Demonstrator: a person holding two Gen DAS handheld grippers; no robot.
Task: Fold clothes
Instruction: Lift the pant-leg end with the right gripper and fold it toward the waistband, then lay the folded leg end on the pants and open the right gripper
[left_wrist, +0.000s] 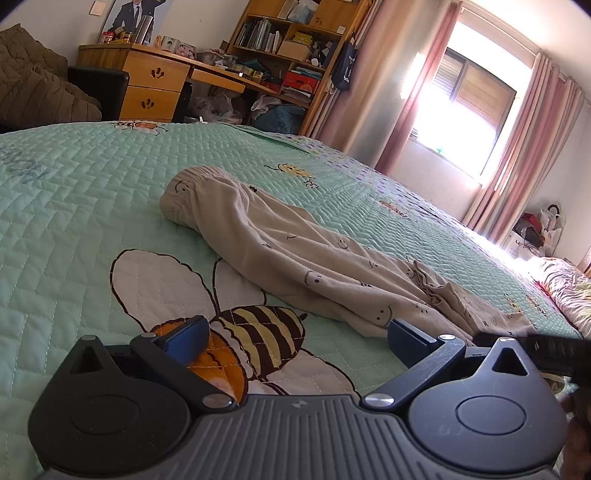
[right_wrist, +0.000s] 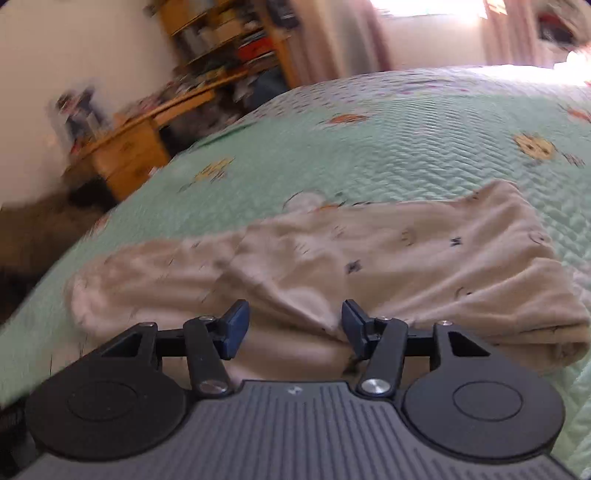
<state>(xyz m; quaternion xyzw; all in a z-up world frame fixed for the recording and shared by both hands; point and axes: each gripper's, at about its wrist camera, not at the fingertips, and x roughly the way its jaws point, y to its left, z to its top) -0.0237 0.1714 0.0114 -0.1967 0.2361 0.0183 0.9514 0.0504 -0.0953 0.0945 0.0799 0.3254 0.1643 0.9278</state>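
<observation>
Beige trousers (left_wrist: 295, 254) lie rumpled on the green quilted bed (left_wrist: 74, 206); their far end is cut off. Left gripper (left_wrist: 295, 336) gapes empty; right gripper (right_wrist: 293, 326), blurred, stands parted over cloth, gripping nothing.

1 beige garment (left_wrist: 295, 254), 1 quilt (left_wrist: 92, 192), 2 grippers: left (left_wrist: 295, 339), right (right_wrist: 293, 328).

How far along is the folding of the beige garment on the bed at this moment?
Early. Done: the beige garment lies lengthwise on the green quilt, doubled over in the right wrist view, still rumpled. In hand: nothing; left gripper is open over the bee print, right gripper open with cloth between its fingers, unpinched. Left: smoothing and the remaining folds.
</observation>
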